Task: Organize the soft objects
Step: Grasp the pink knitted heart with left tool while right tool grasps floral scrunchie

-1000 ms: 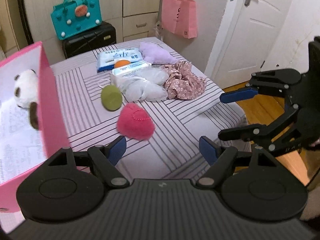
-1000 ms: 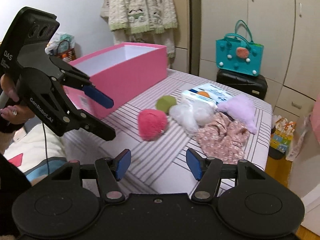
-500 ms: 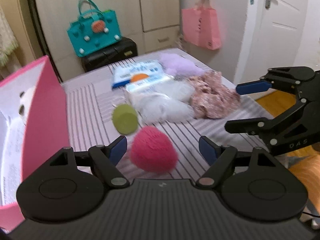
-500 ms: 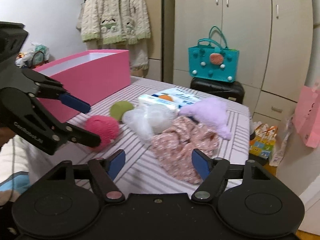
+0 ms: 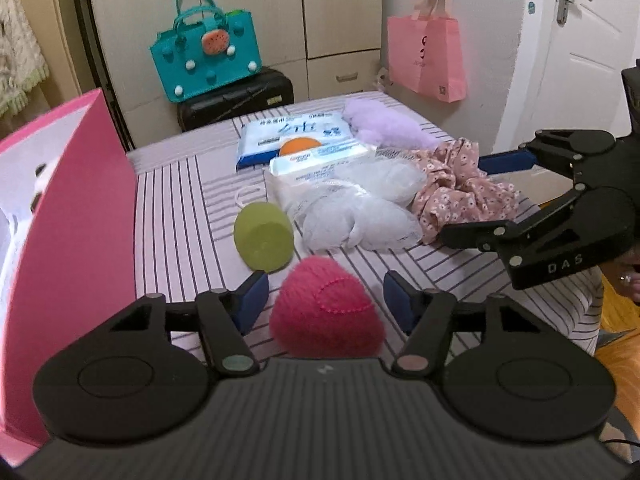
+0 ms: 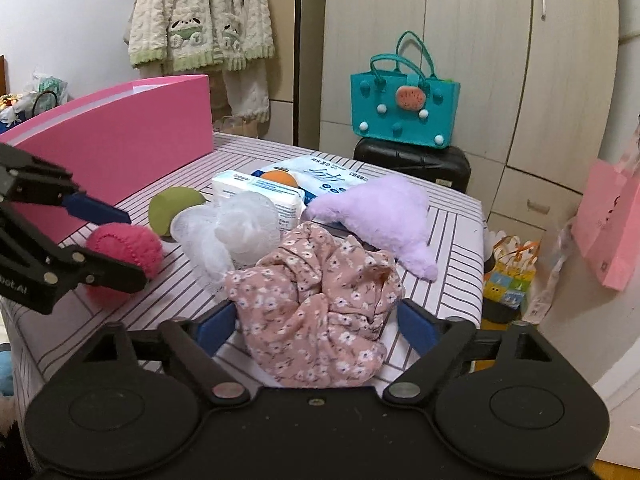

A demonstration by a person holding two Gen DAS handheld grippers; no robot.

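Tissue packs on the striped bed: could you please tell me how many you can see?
2. A blue-and-white tissue pack lies flat toward the far side; a white pack sits in front of it, an orange ball between them. Others may be hidden under the mesh.

- The left tongs [image 5: 324, 300], black with blue pads, point forward and downward; their jaws have just been closing and now stand part open, with the fuzzy pink knitted ball [image 5: 326, 312] between the pads, a gap visible on each side.
- The right tongs [image 6: 316, 326], of the same build, also tilt downward; their jaws have just been opening and stand wide, straddling the crumpled pink floral cloth [image 6: 320, 308] without clearly pressing it.
- A bit of the person's hand shows behind the right tongs in the left wrist view.
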